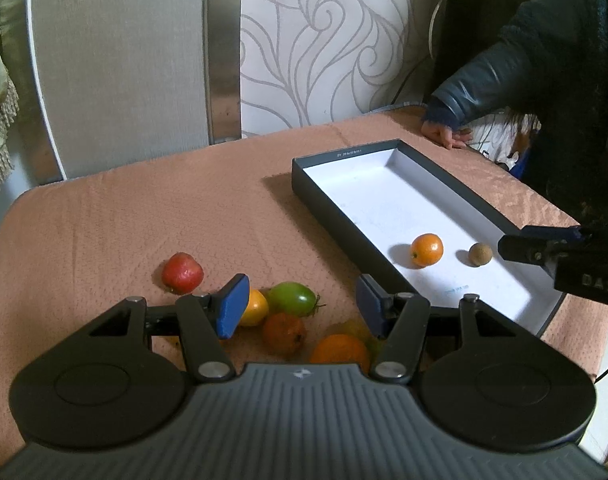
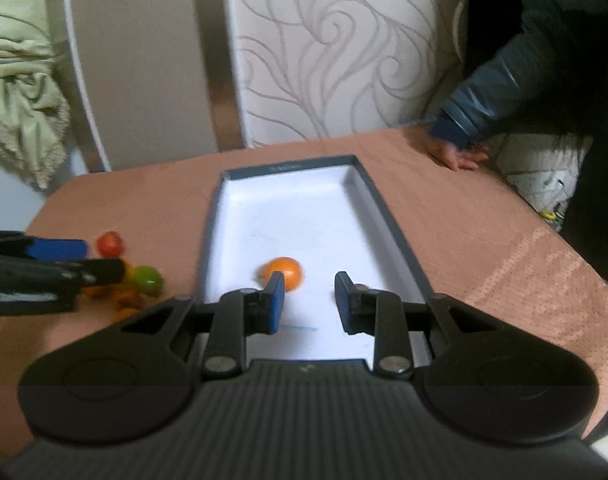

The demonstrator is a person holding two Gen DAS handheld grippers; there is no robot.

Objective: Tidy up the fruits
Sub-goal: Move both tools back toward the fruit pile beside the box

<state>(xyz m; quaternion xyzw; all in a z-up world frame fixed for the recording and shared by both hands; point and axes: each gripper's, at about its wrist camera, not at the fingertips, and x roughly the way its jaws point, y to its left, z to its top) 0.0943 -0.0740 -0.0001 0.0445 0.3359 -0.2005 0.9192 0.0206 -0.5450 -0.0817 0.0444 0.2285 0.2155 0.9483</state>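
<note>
A dark box lid with a white inside (image 1: 368,196) (image 2: 287,208) lies on the table. An orange (image 1: 426,249) (image 2: 283,273) and a small brown fruit (image 1: 480,254) rest in it. My left gripper (image 1: 301,304) is open above a pile of fruit: a red fruit (image 1: 182,273), a yellow one (image 1: 255,306), a green one (image 1: 293,298), a dark orange one (image 1: 283,333) and an orange (image 1: 340,350). My right gripper (image 2: 308,300) is open and empty over the box's near end, just in front of the orange. The pile also shows in the right wrist view (image 2: 143,280), blurred.
A salmon cloth covers the table (image 1: 143,216). Another person's hand (image 1: 444,132) rests at the far right corner. A chair back (image 1: 119,60) stands behind the table. The table's right edge runs close past the box.
</note>
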